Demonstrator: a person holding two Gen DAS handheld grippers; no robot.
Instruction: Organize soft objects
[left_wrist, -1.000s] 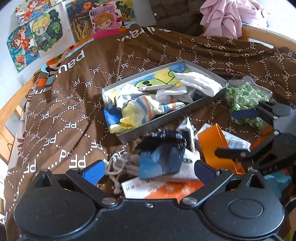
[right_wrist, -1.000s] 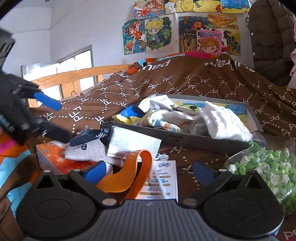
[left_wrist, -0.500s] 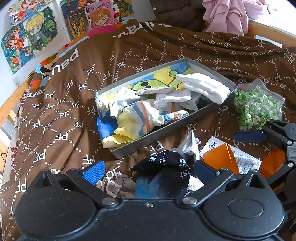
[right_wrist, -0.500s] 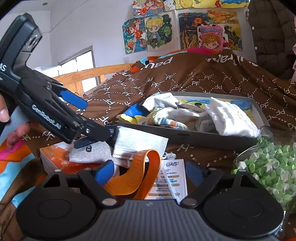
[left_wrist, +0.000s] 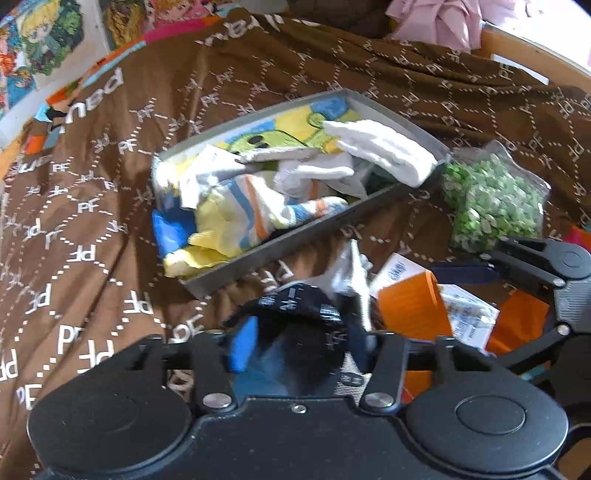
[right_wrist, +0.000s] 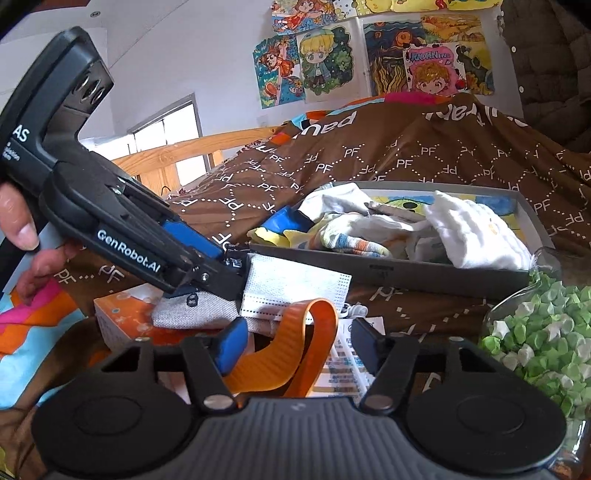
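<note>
A grey tray (left_wrist: 295, 240) (right_wrist: 406, 275) on the brown bedspread holds several socks and a white cloth (left_wrist: 384, 151) (right_wrist: 476, 236). My left gripper (left_wrist: 299, 343) (right_wrist: 229, 266) is shut on a dark blue-black sock (left_wrist: 295, 306) lying on a grey pouch (right_wrist: 192, 314) and a white face mask (right_wrist: 295, 288). My right gripper (right_wrist: 295, 347) (left_wrist: 472, 273) has closed partway around an orange strap loop (right_wrist: 295, 347) (left_wrist: 410, 310) without visibly pinching it.
A clear bag of green paper stars (left_wrist: 491, 199) (right_wrist: 543, 332) lies right of the tray. An orange box (right_wrist: 122, 317) and a printed leaflet (right_wrist: 343, 365) lie under the pile. A wooden bed rail (right_wrist: 192, 147) and posters (right_wrist: 325, 66) stand behind.
My left gripper moved forward onto the dark sock and closed on it. My right gripper's fingers narrowed around the orange strap.
</note>
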